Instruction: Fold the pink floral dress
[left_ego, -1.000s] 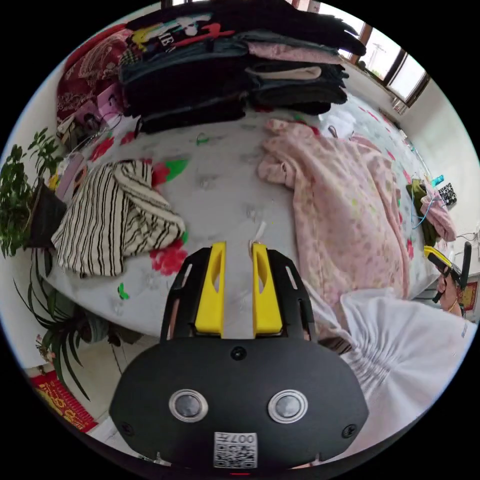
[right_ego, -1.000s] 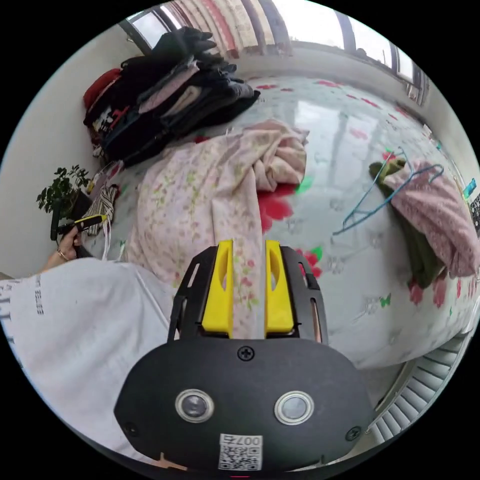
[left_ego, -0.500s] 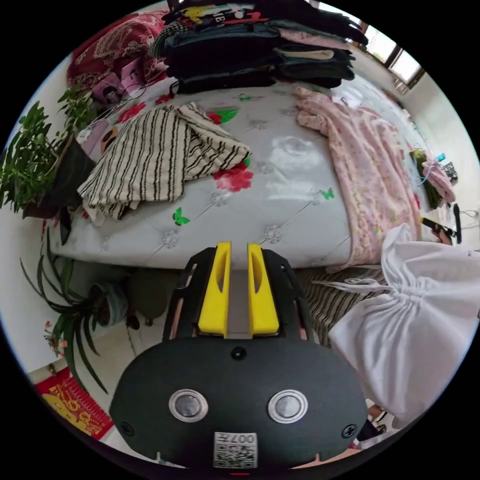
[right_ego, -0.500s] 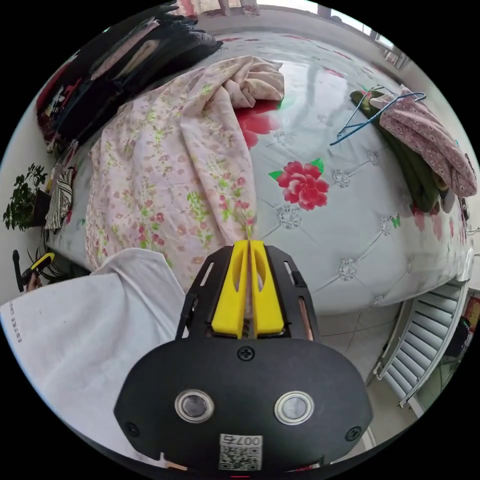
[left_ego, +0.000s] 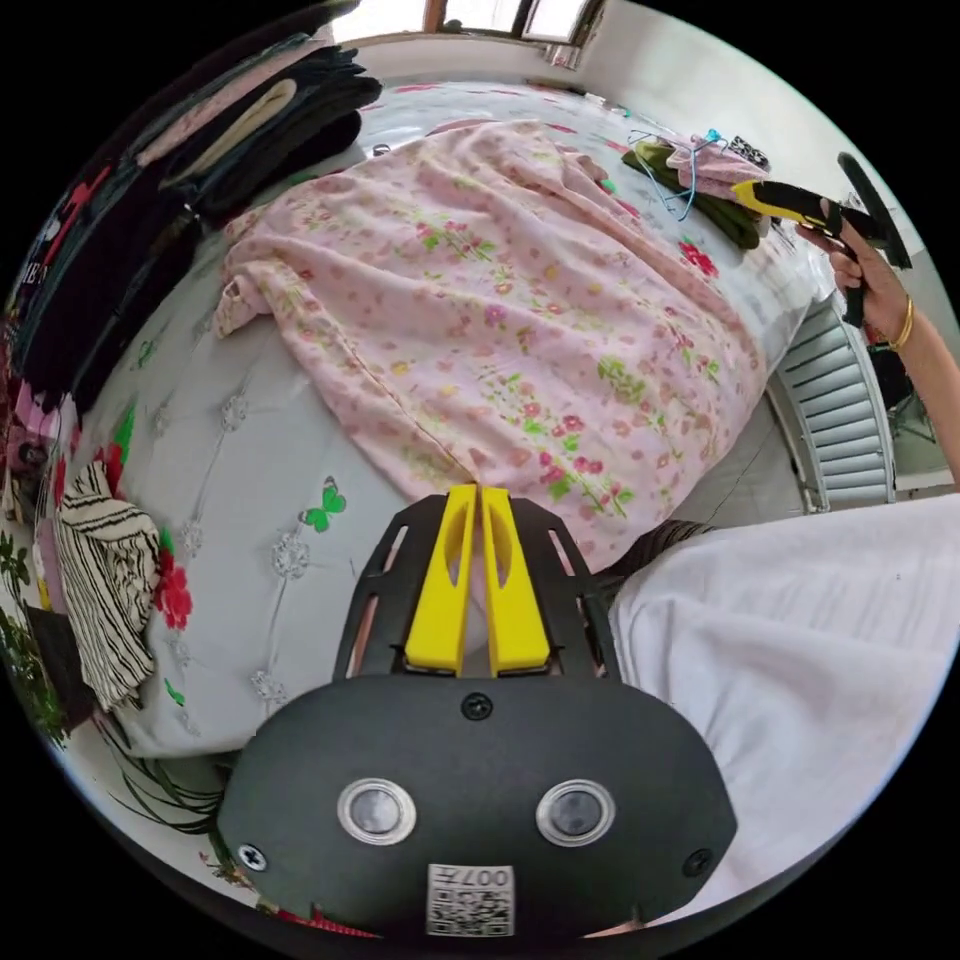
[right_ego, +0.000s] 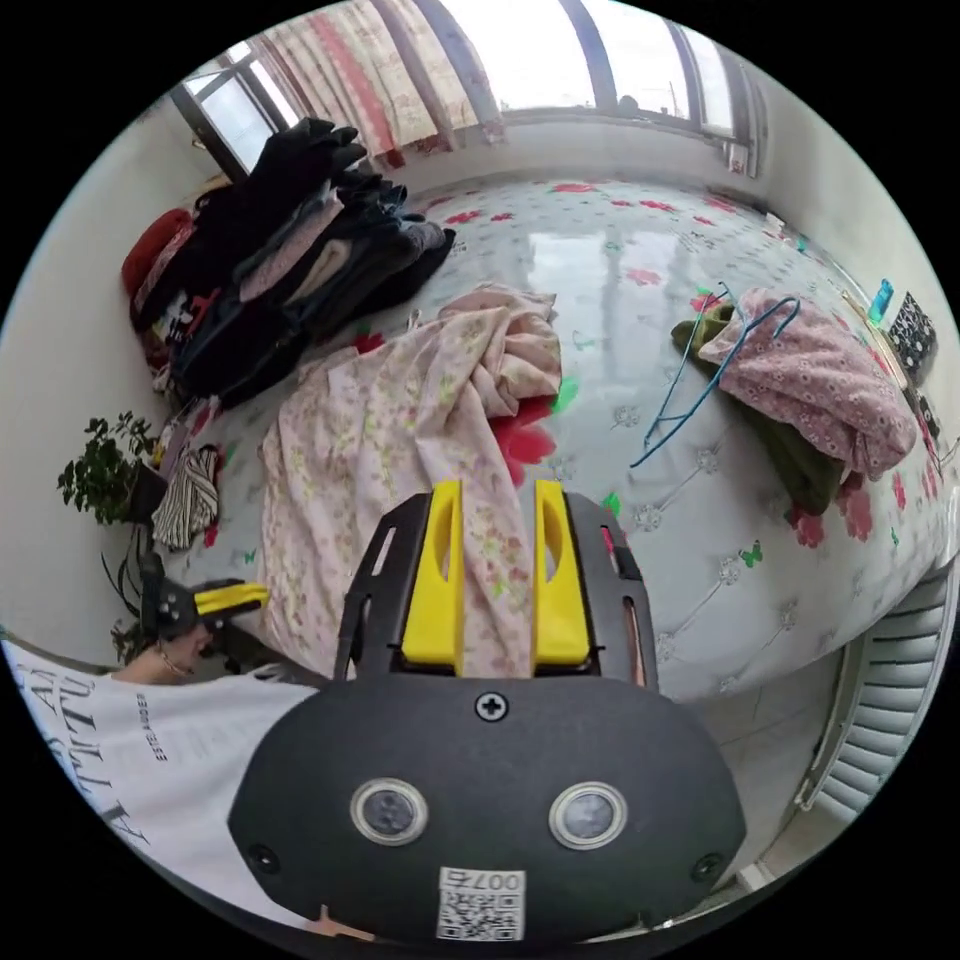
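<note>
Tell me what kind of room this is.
Most likely a bedroom in a home. A wide bed with a flowered cover takes up most of it, a tall clothes stack sits along the wall, and curtained windows run behind it. The dress lies spread on the bed.

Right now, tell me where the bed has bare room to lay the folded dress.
Bare mattress stretches between the pink floral dress and the garment with the blue hanger, reaching to the window. A smaller patch lies between dress and striped garment. The dark clothes stack crowds the far left.
</note>
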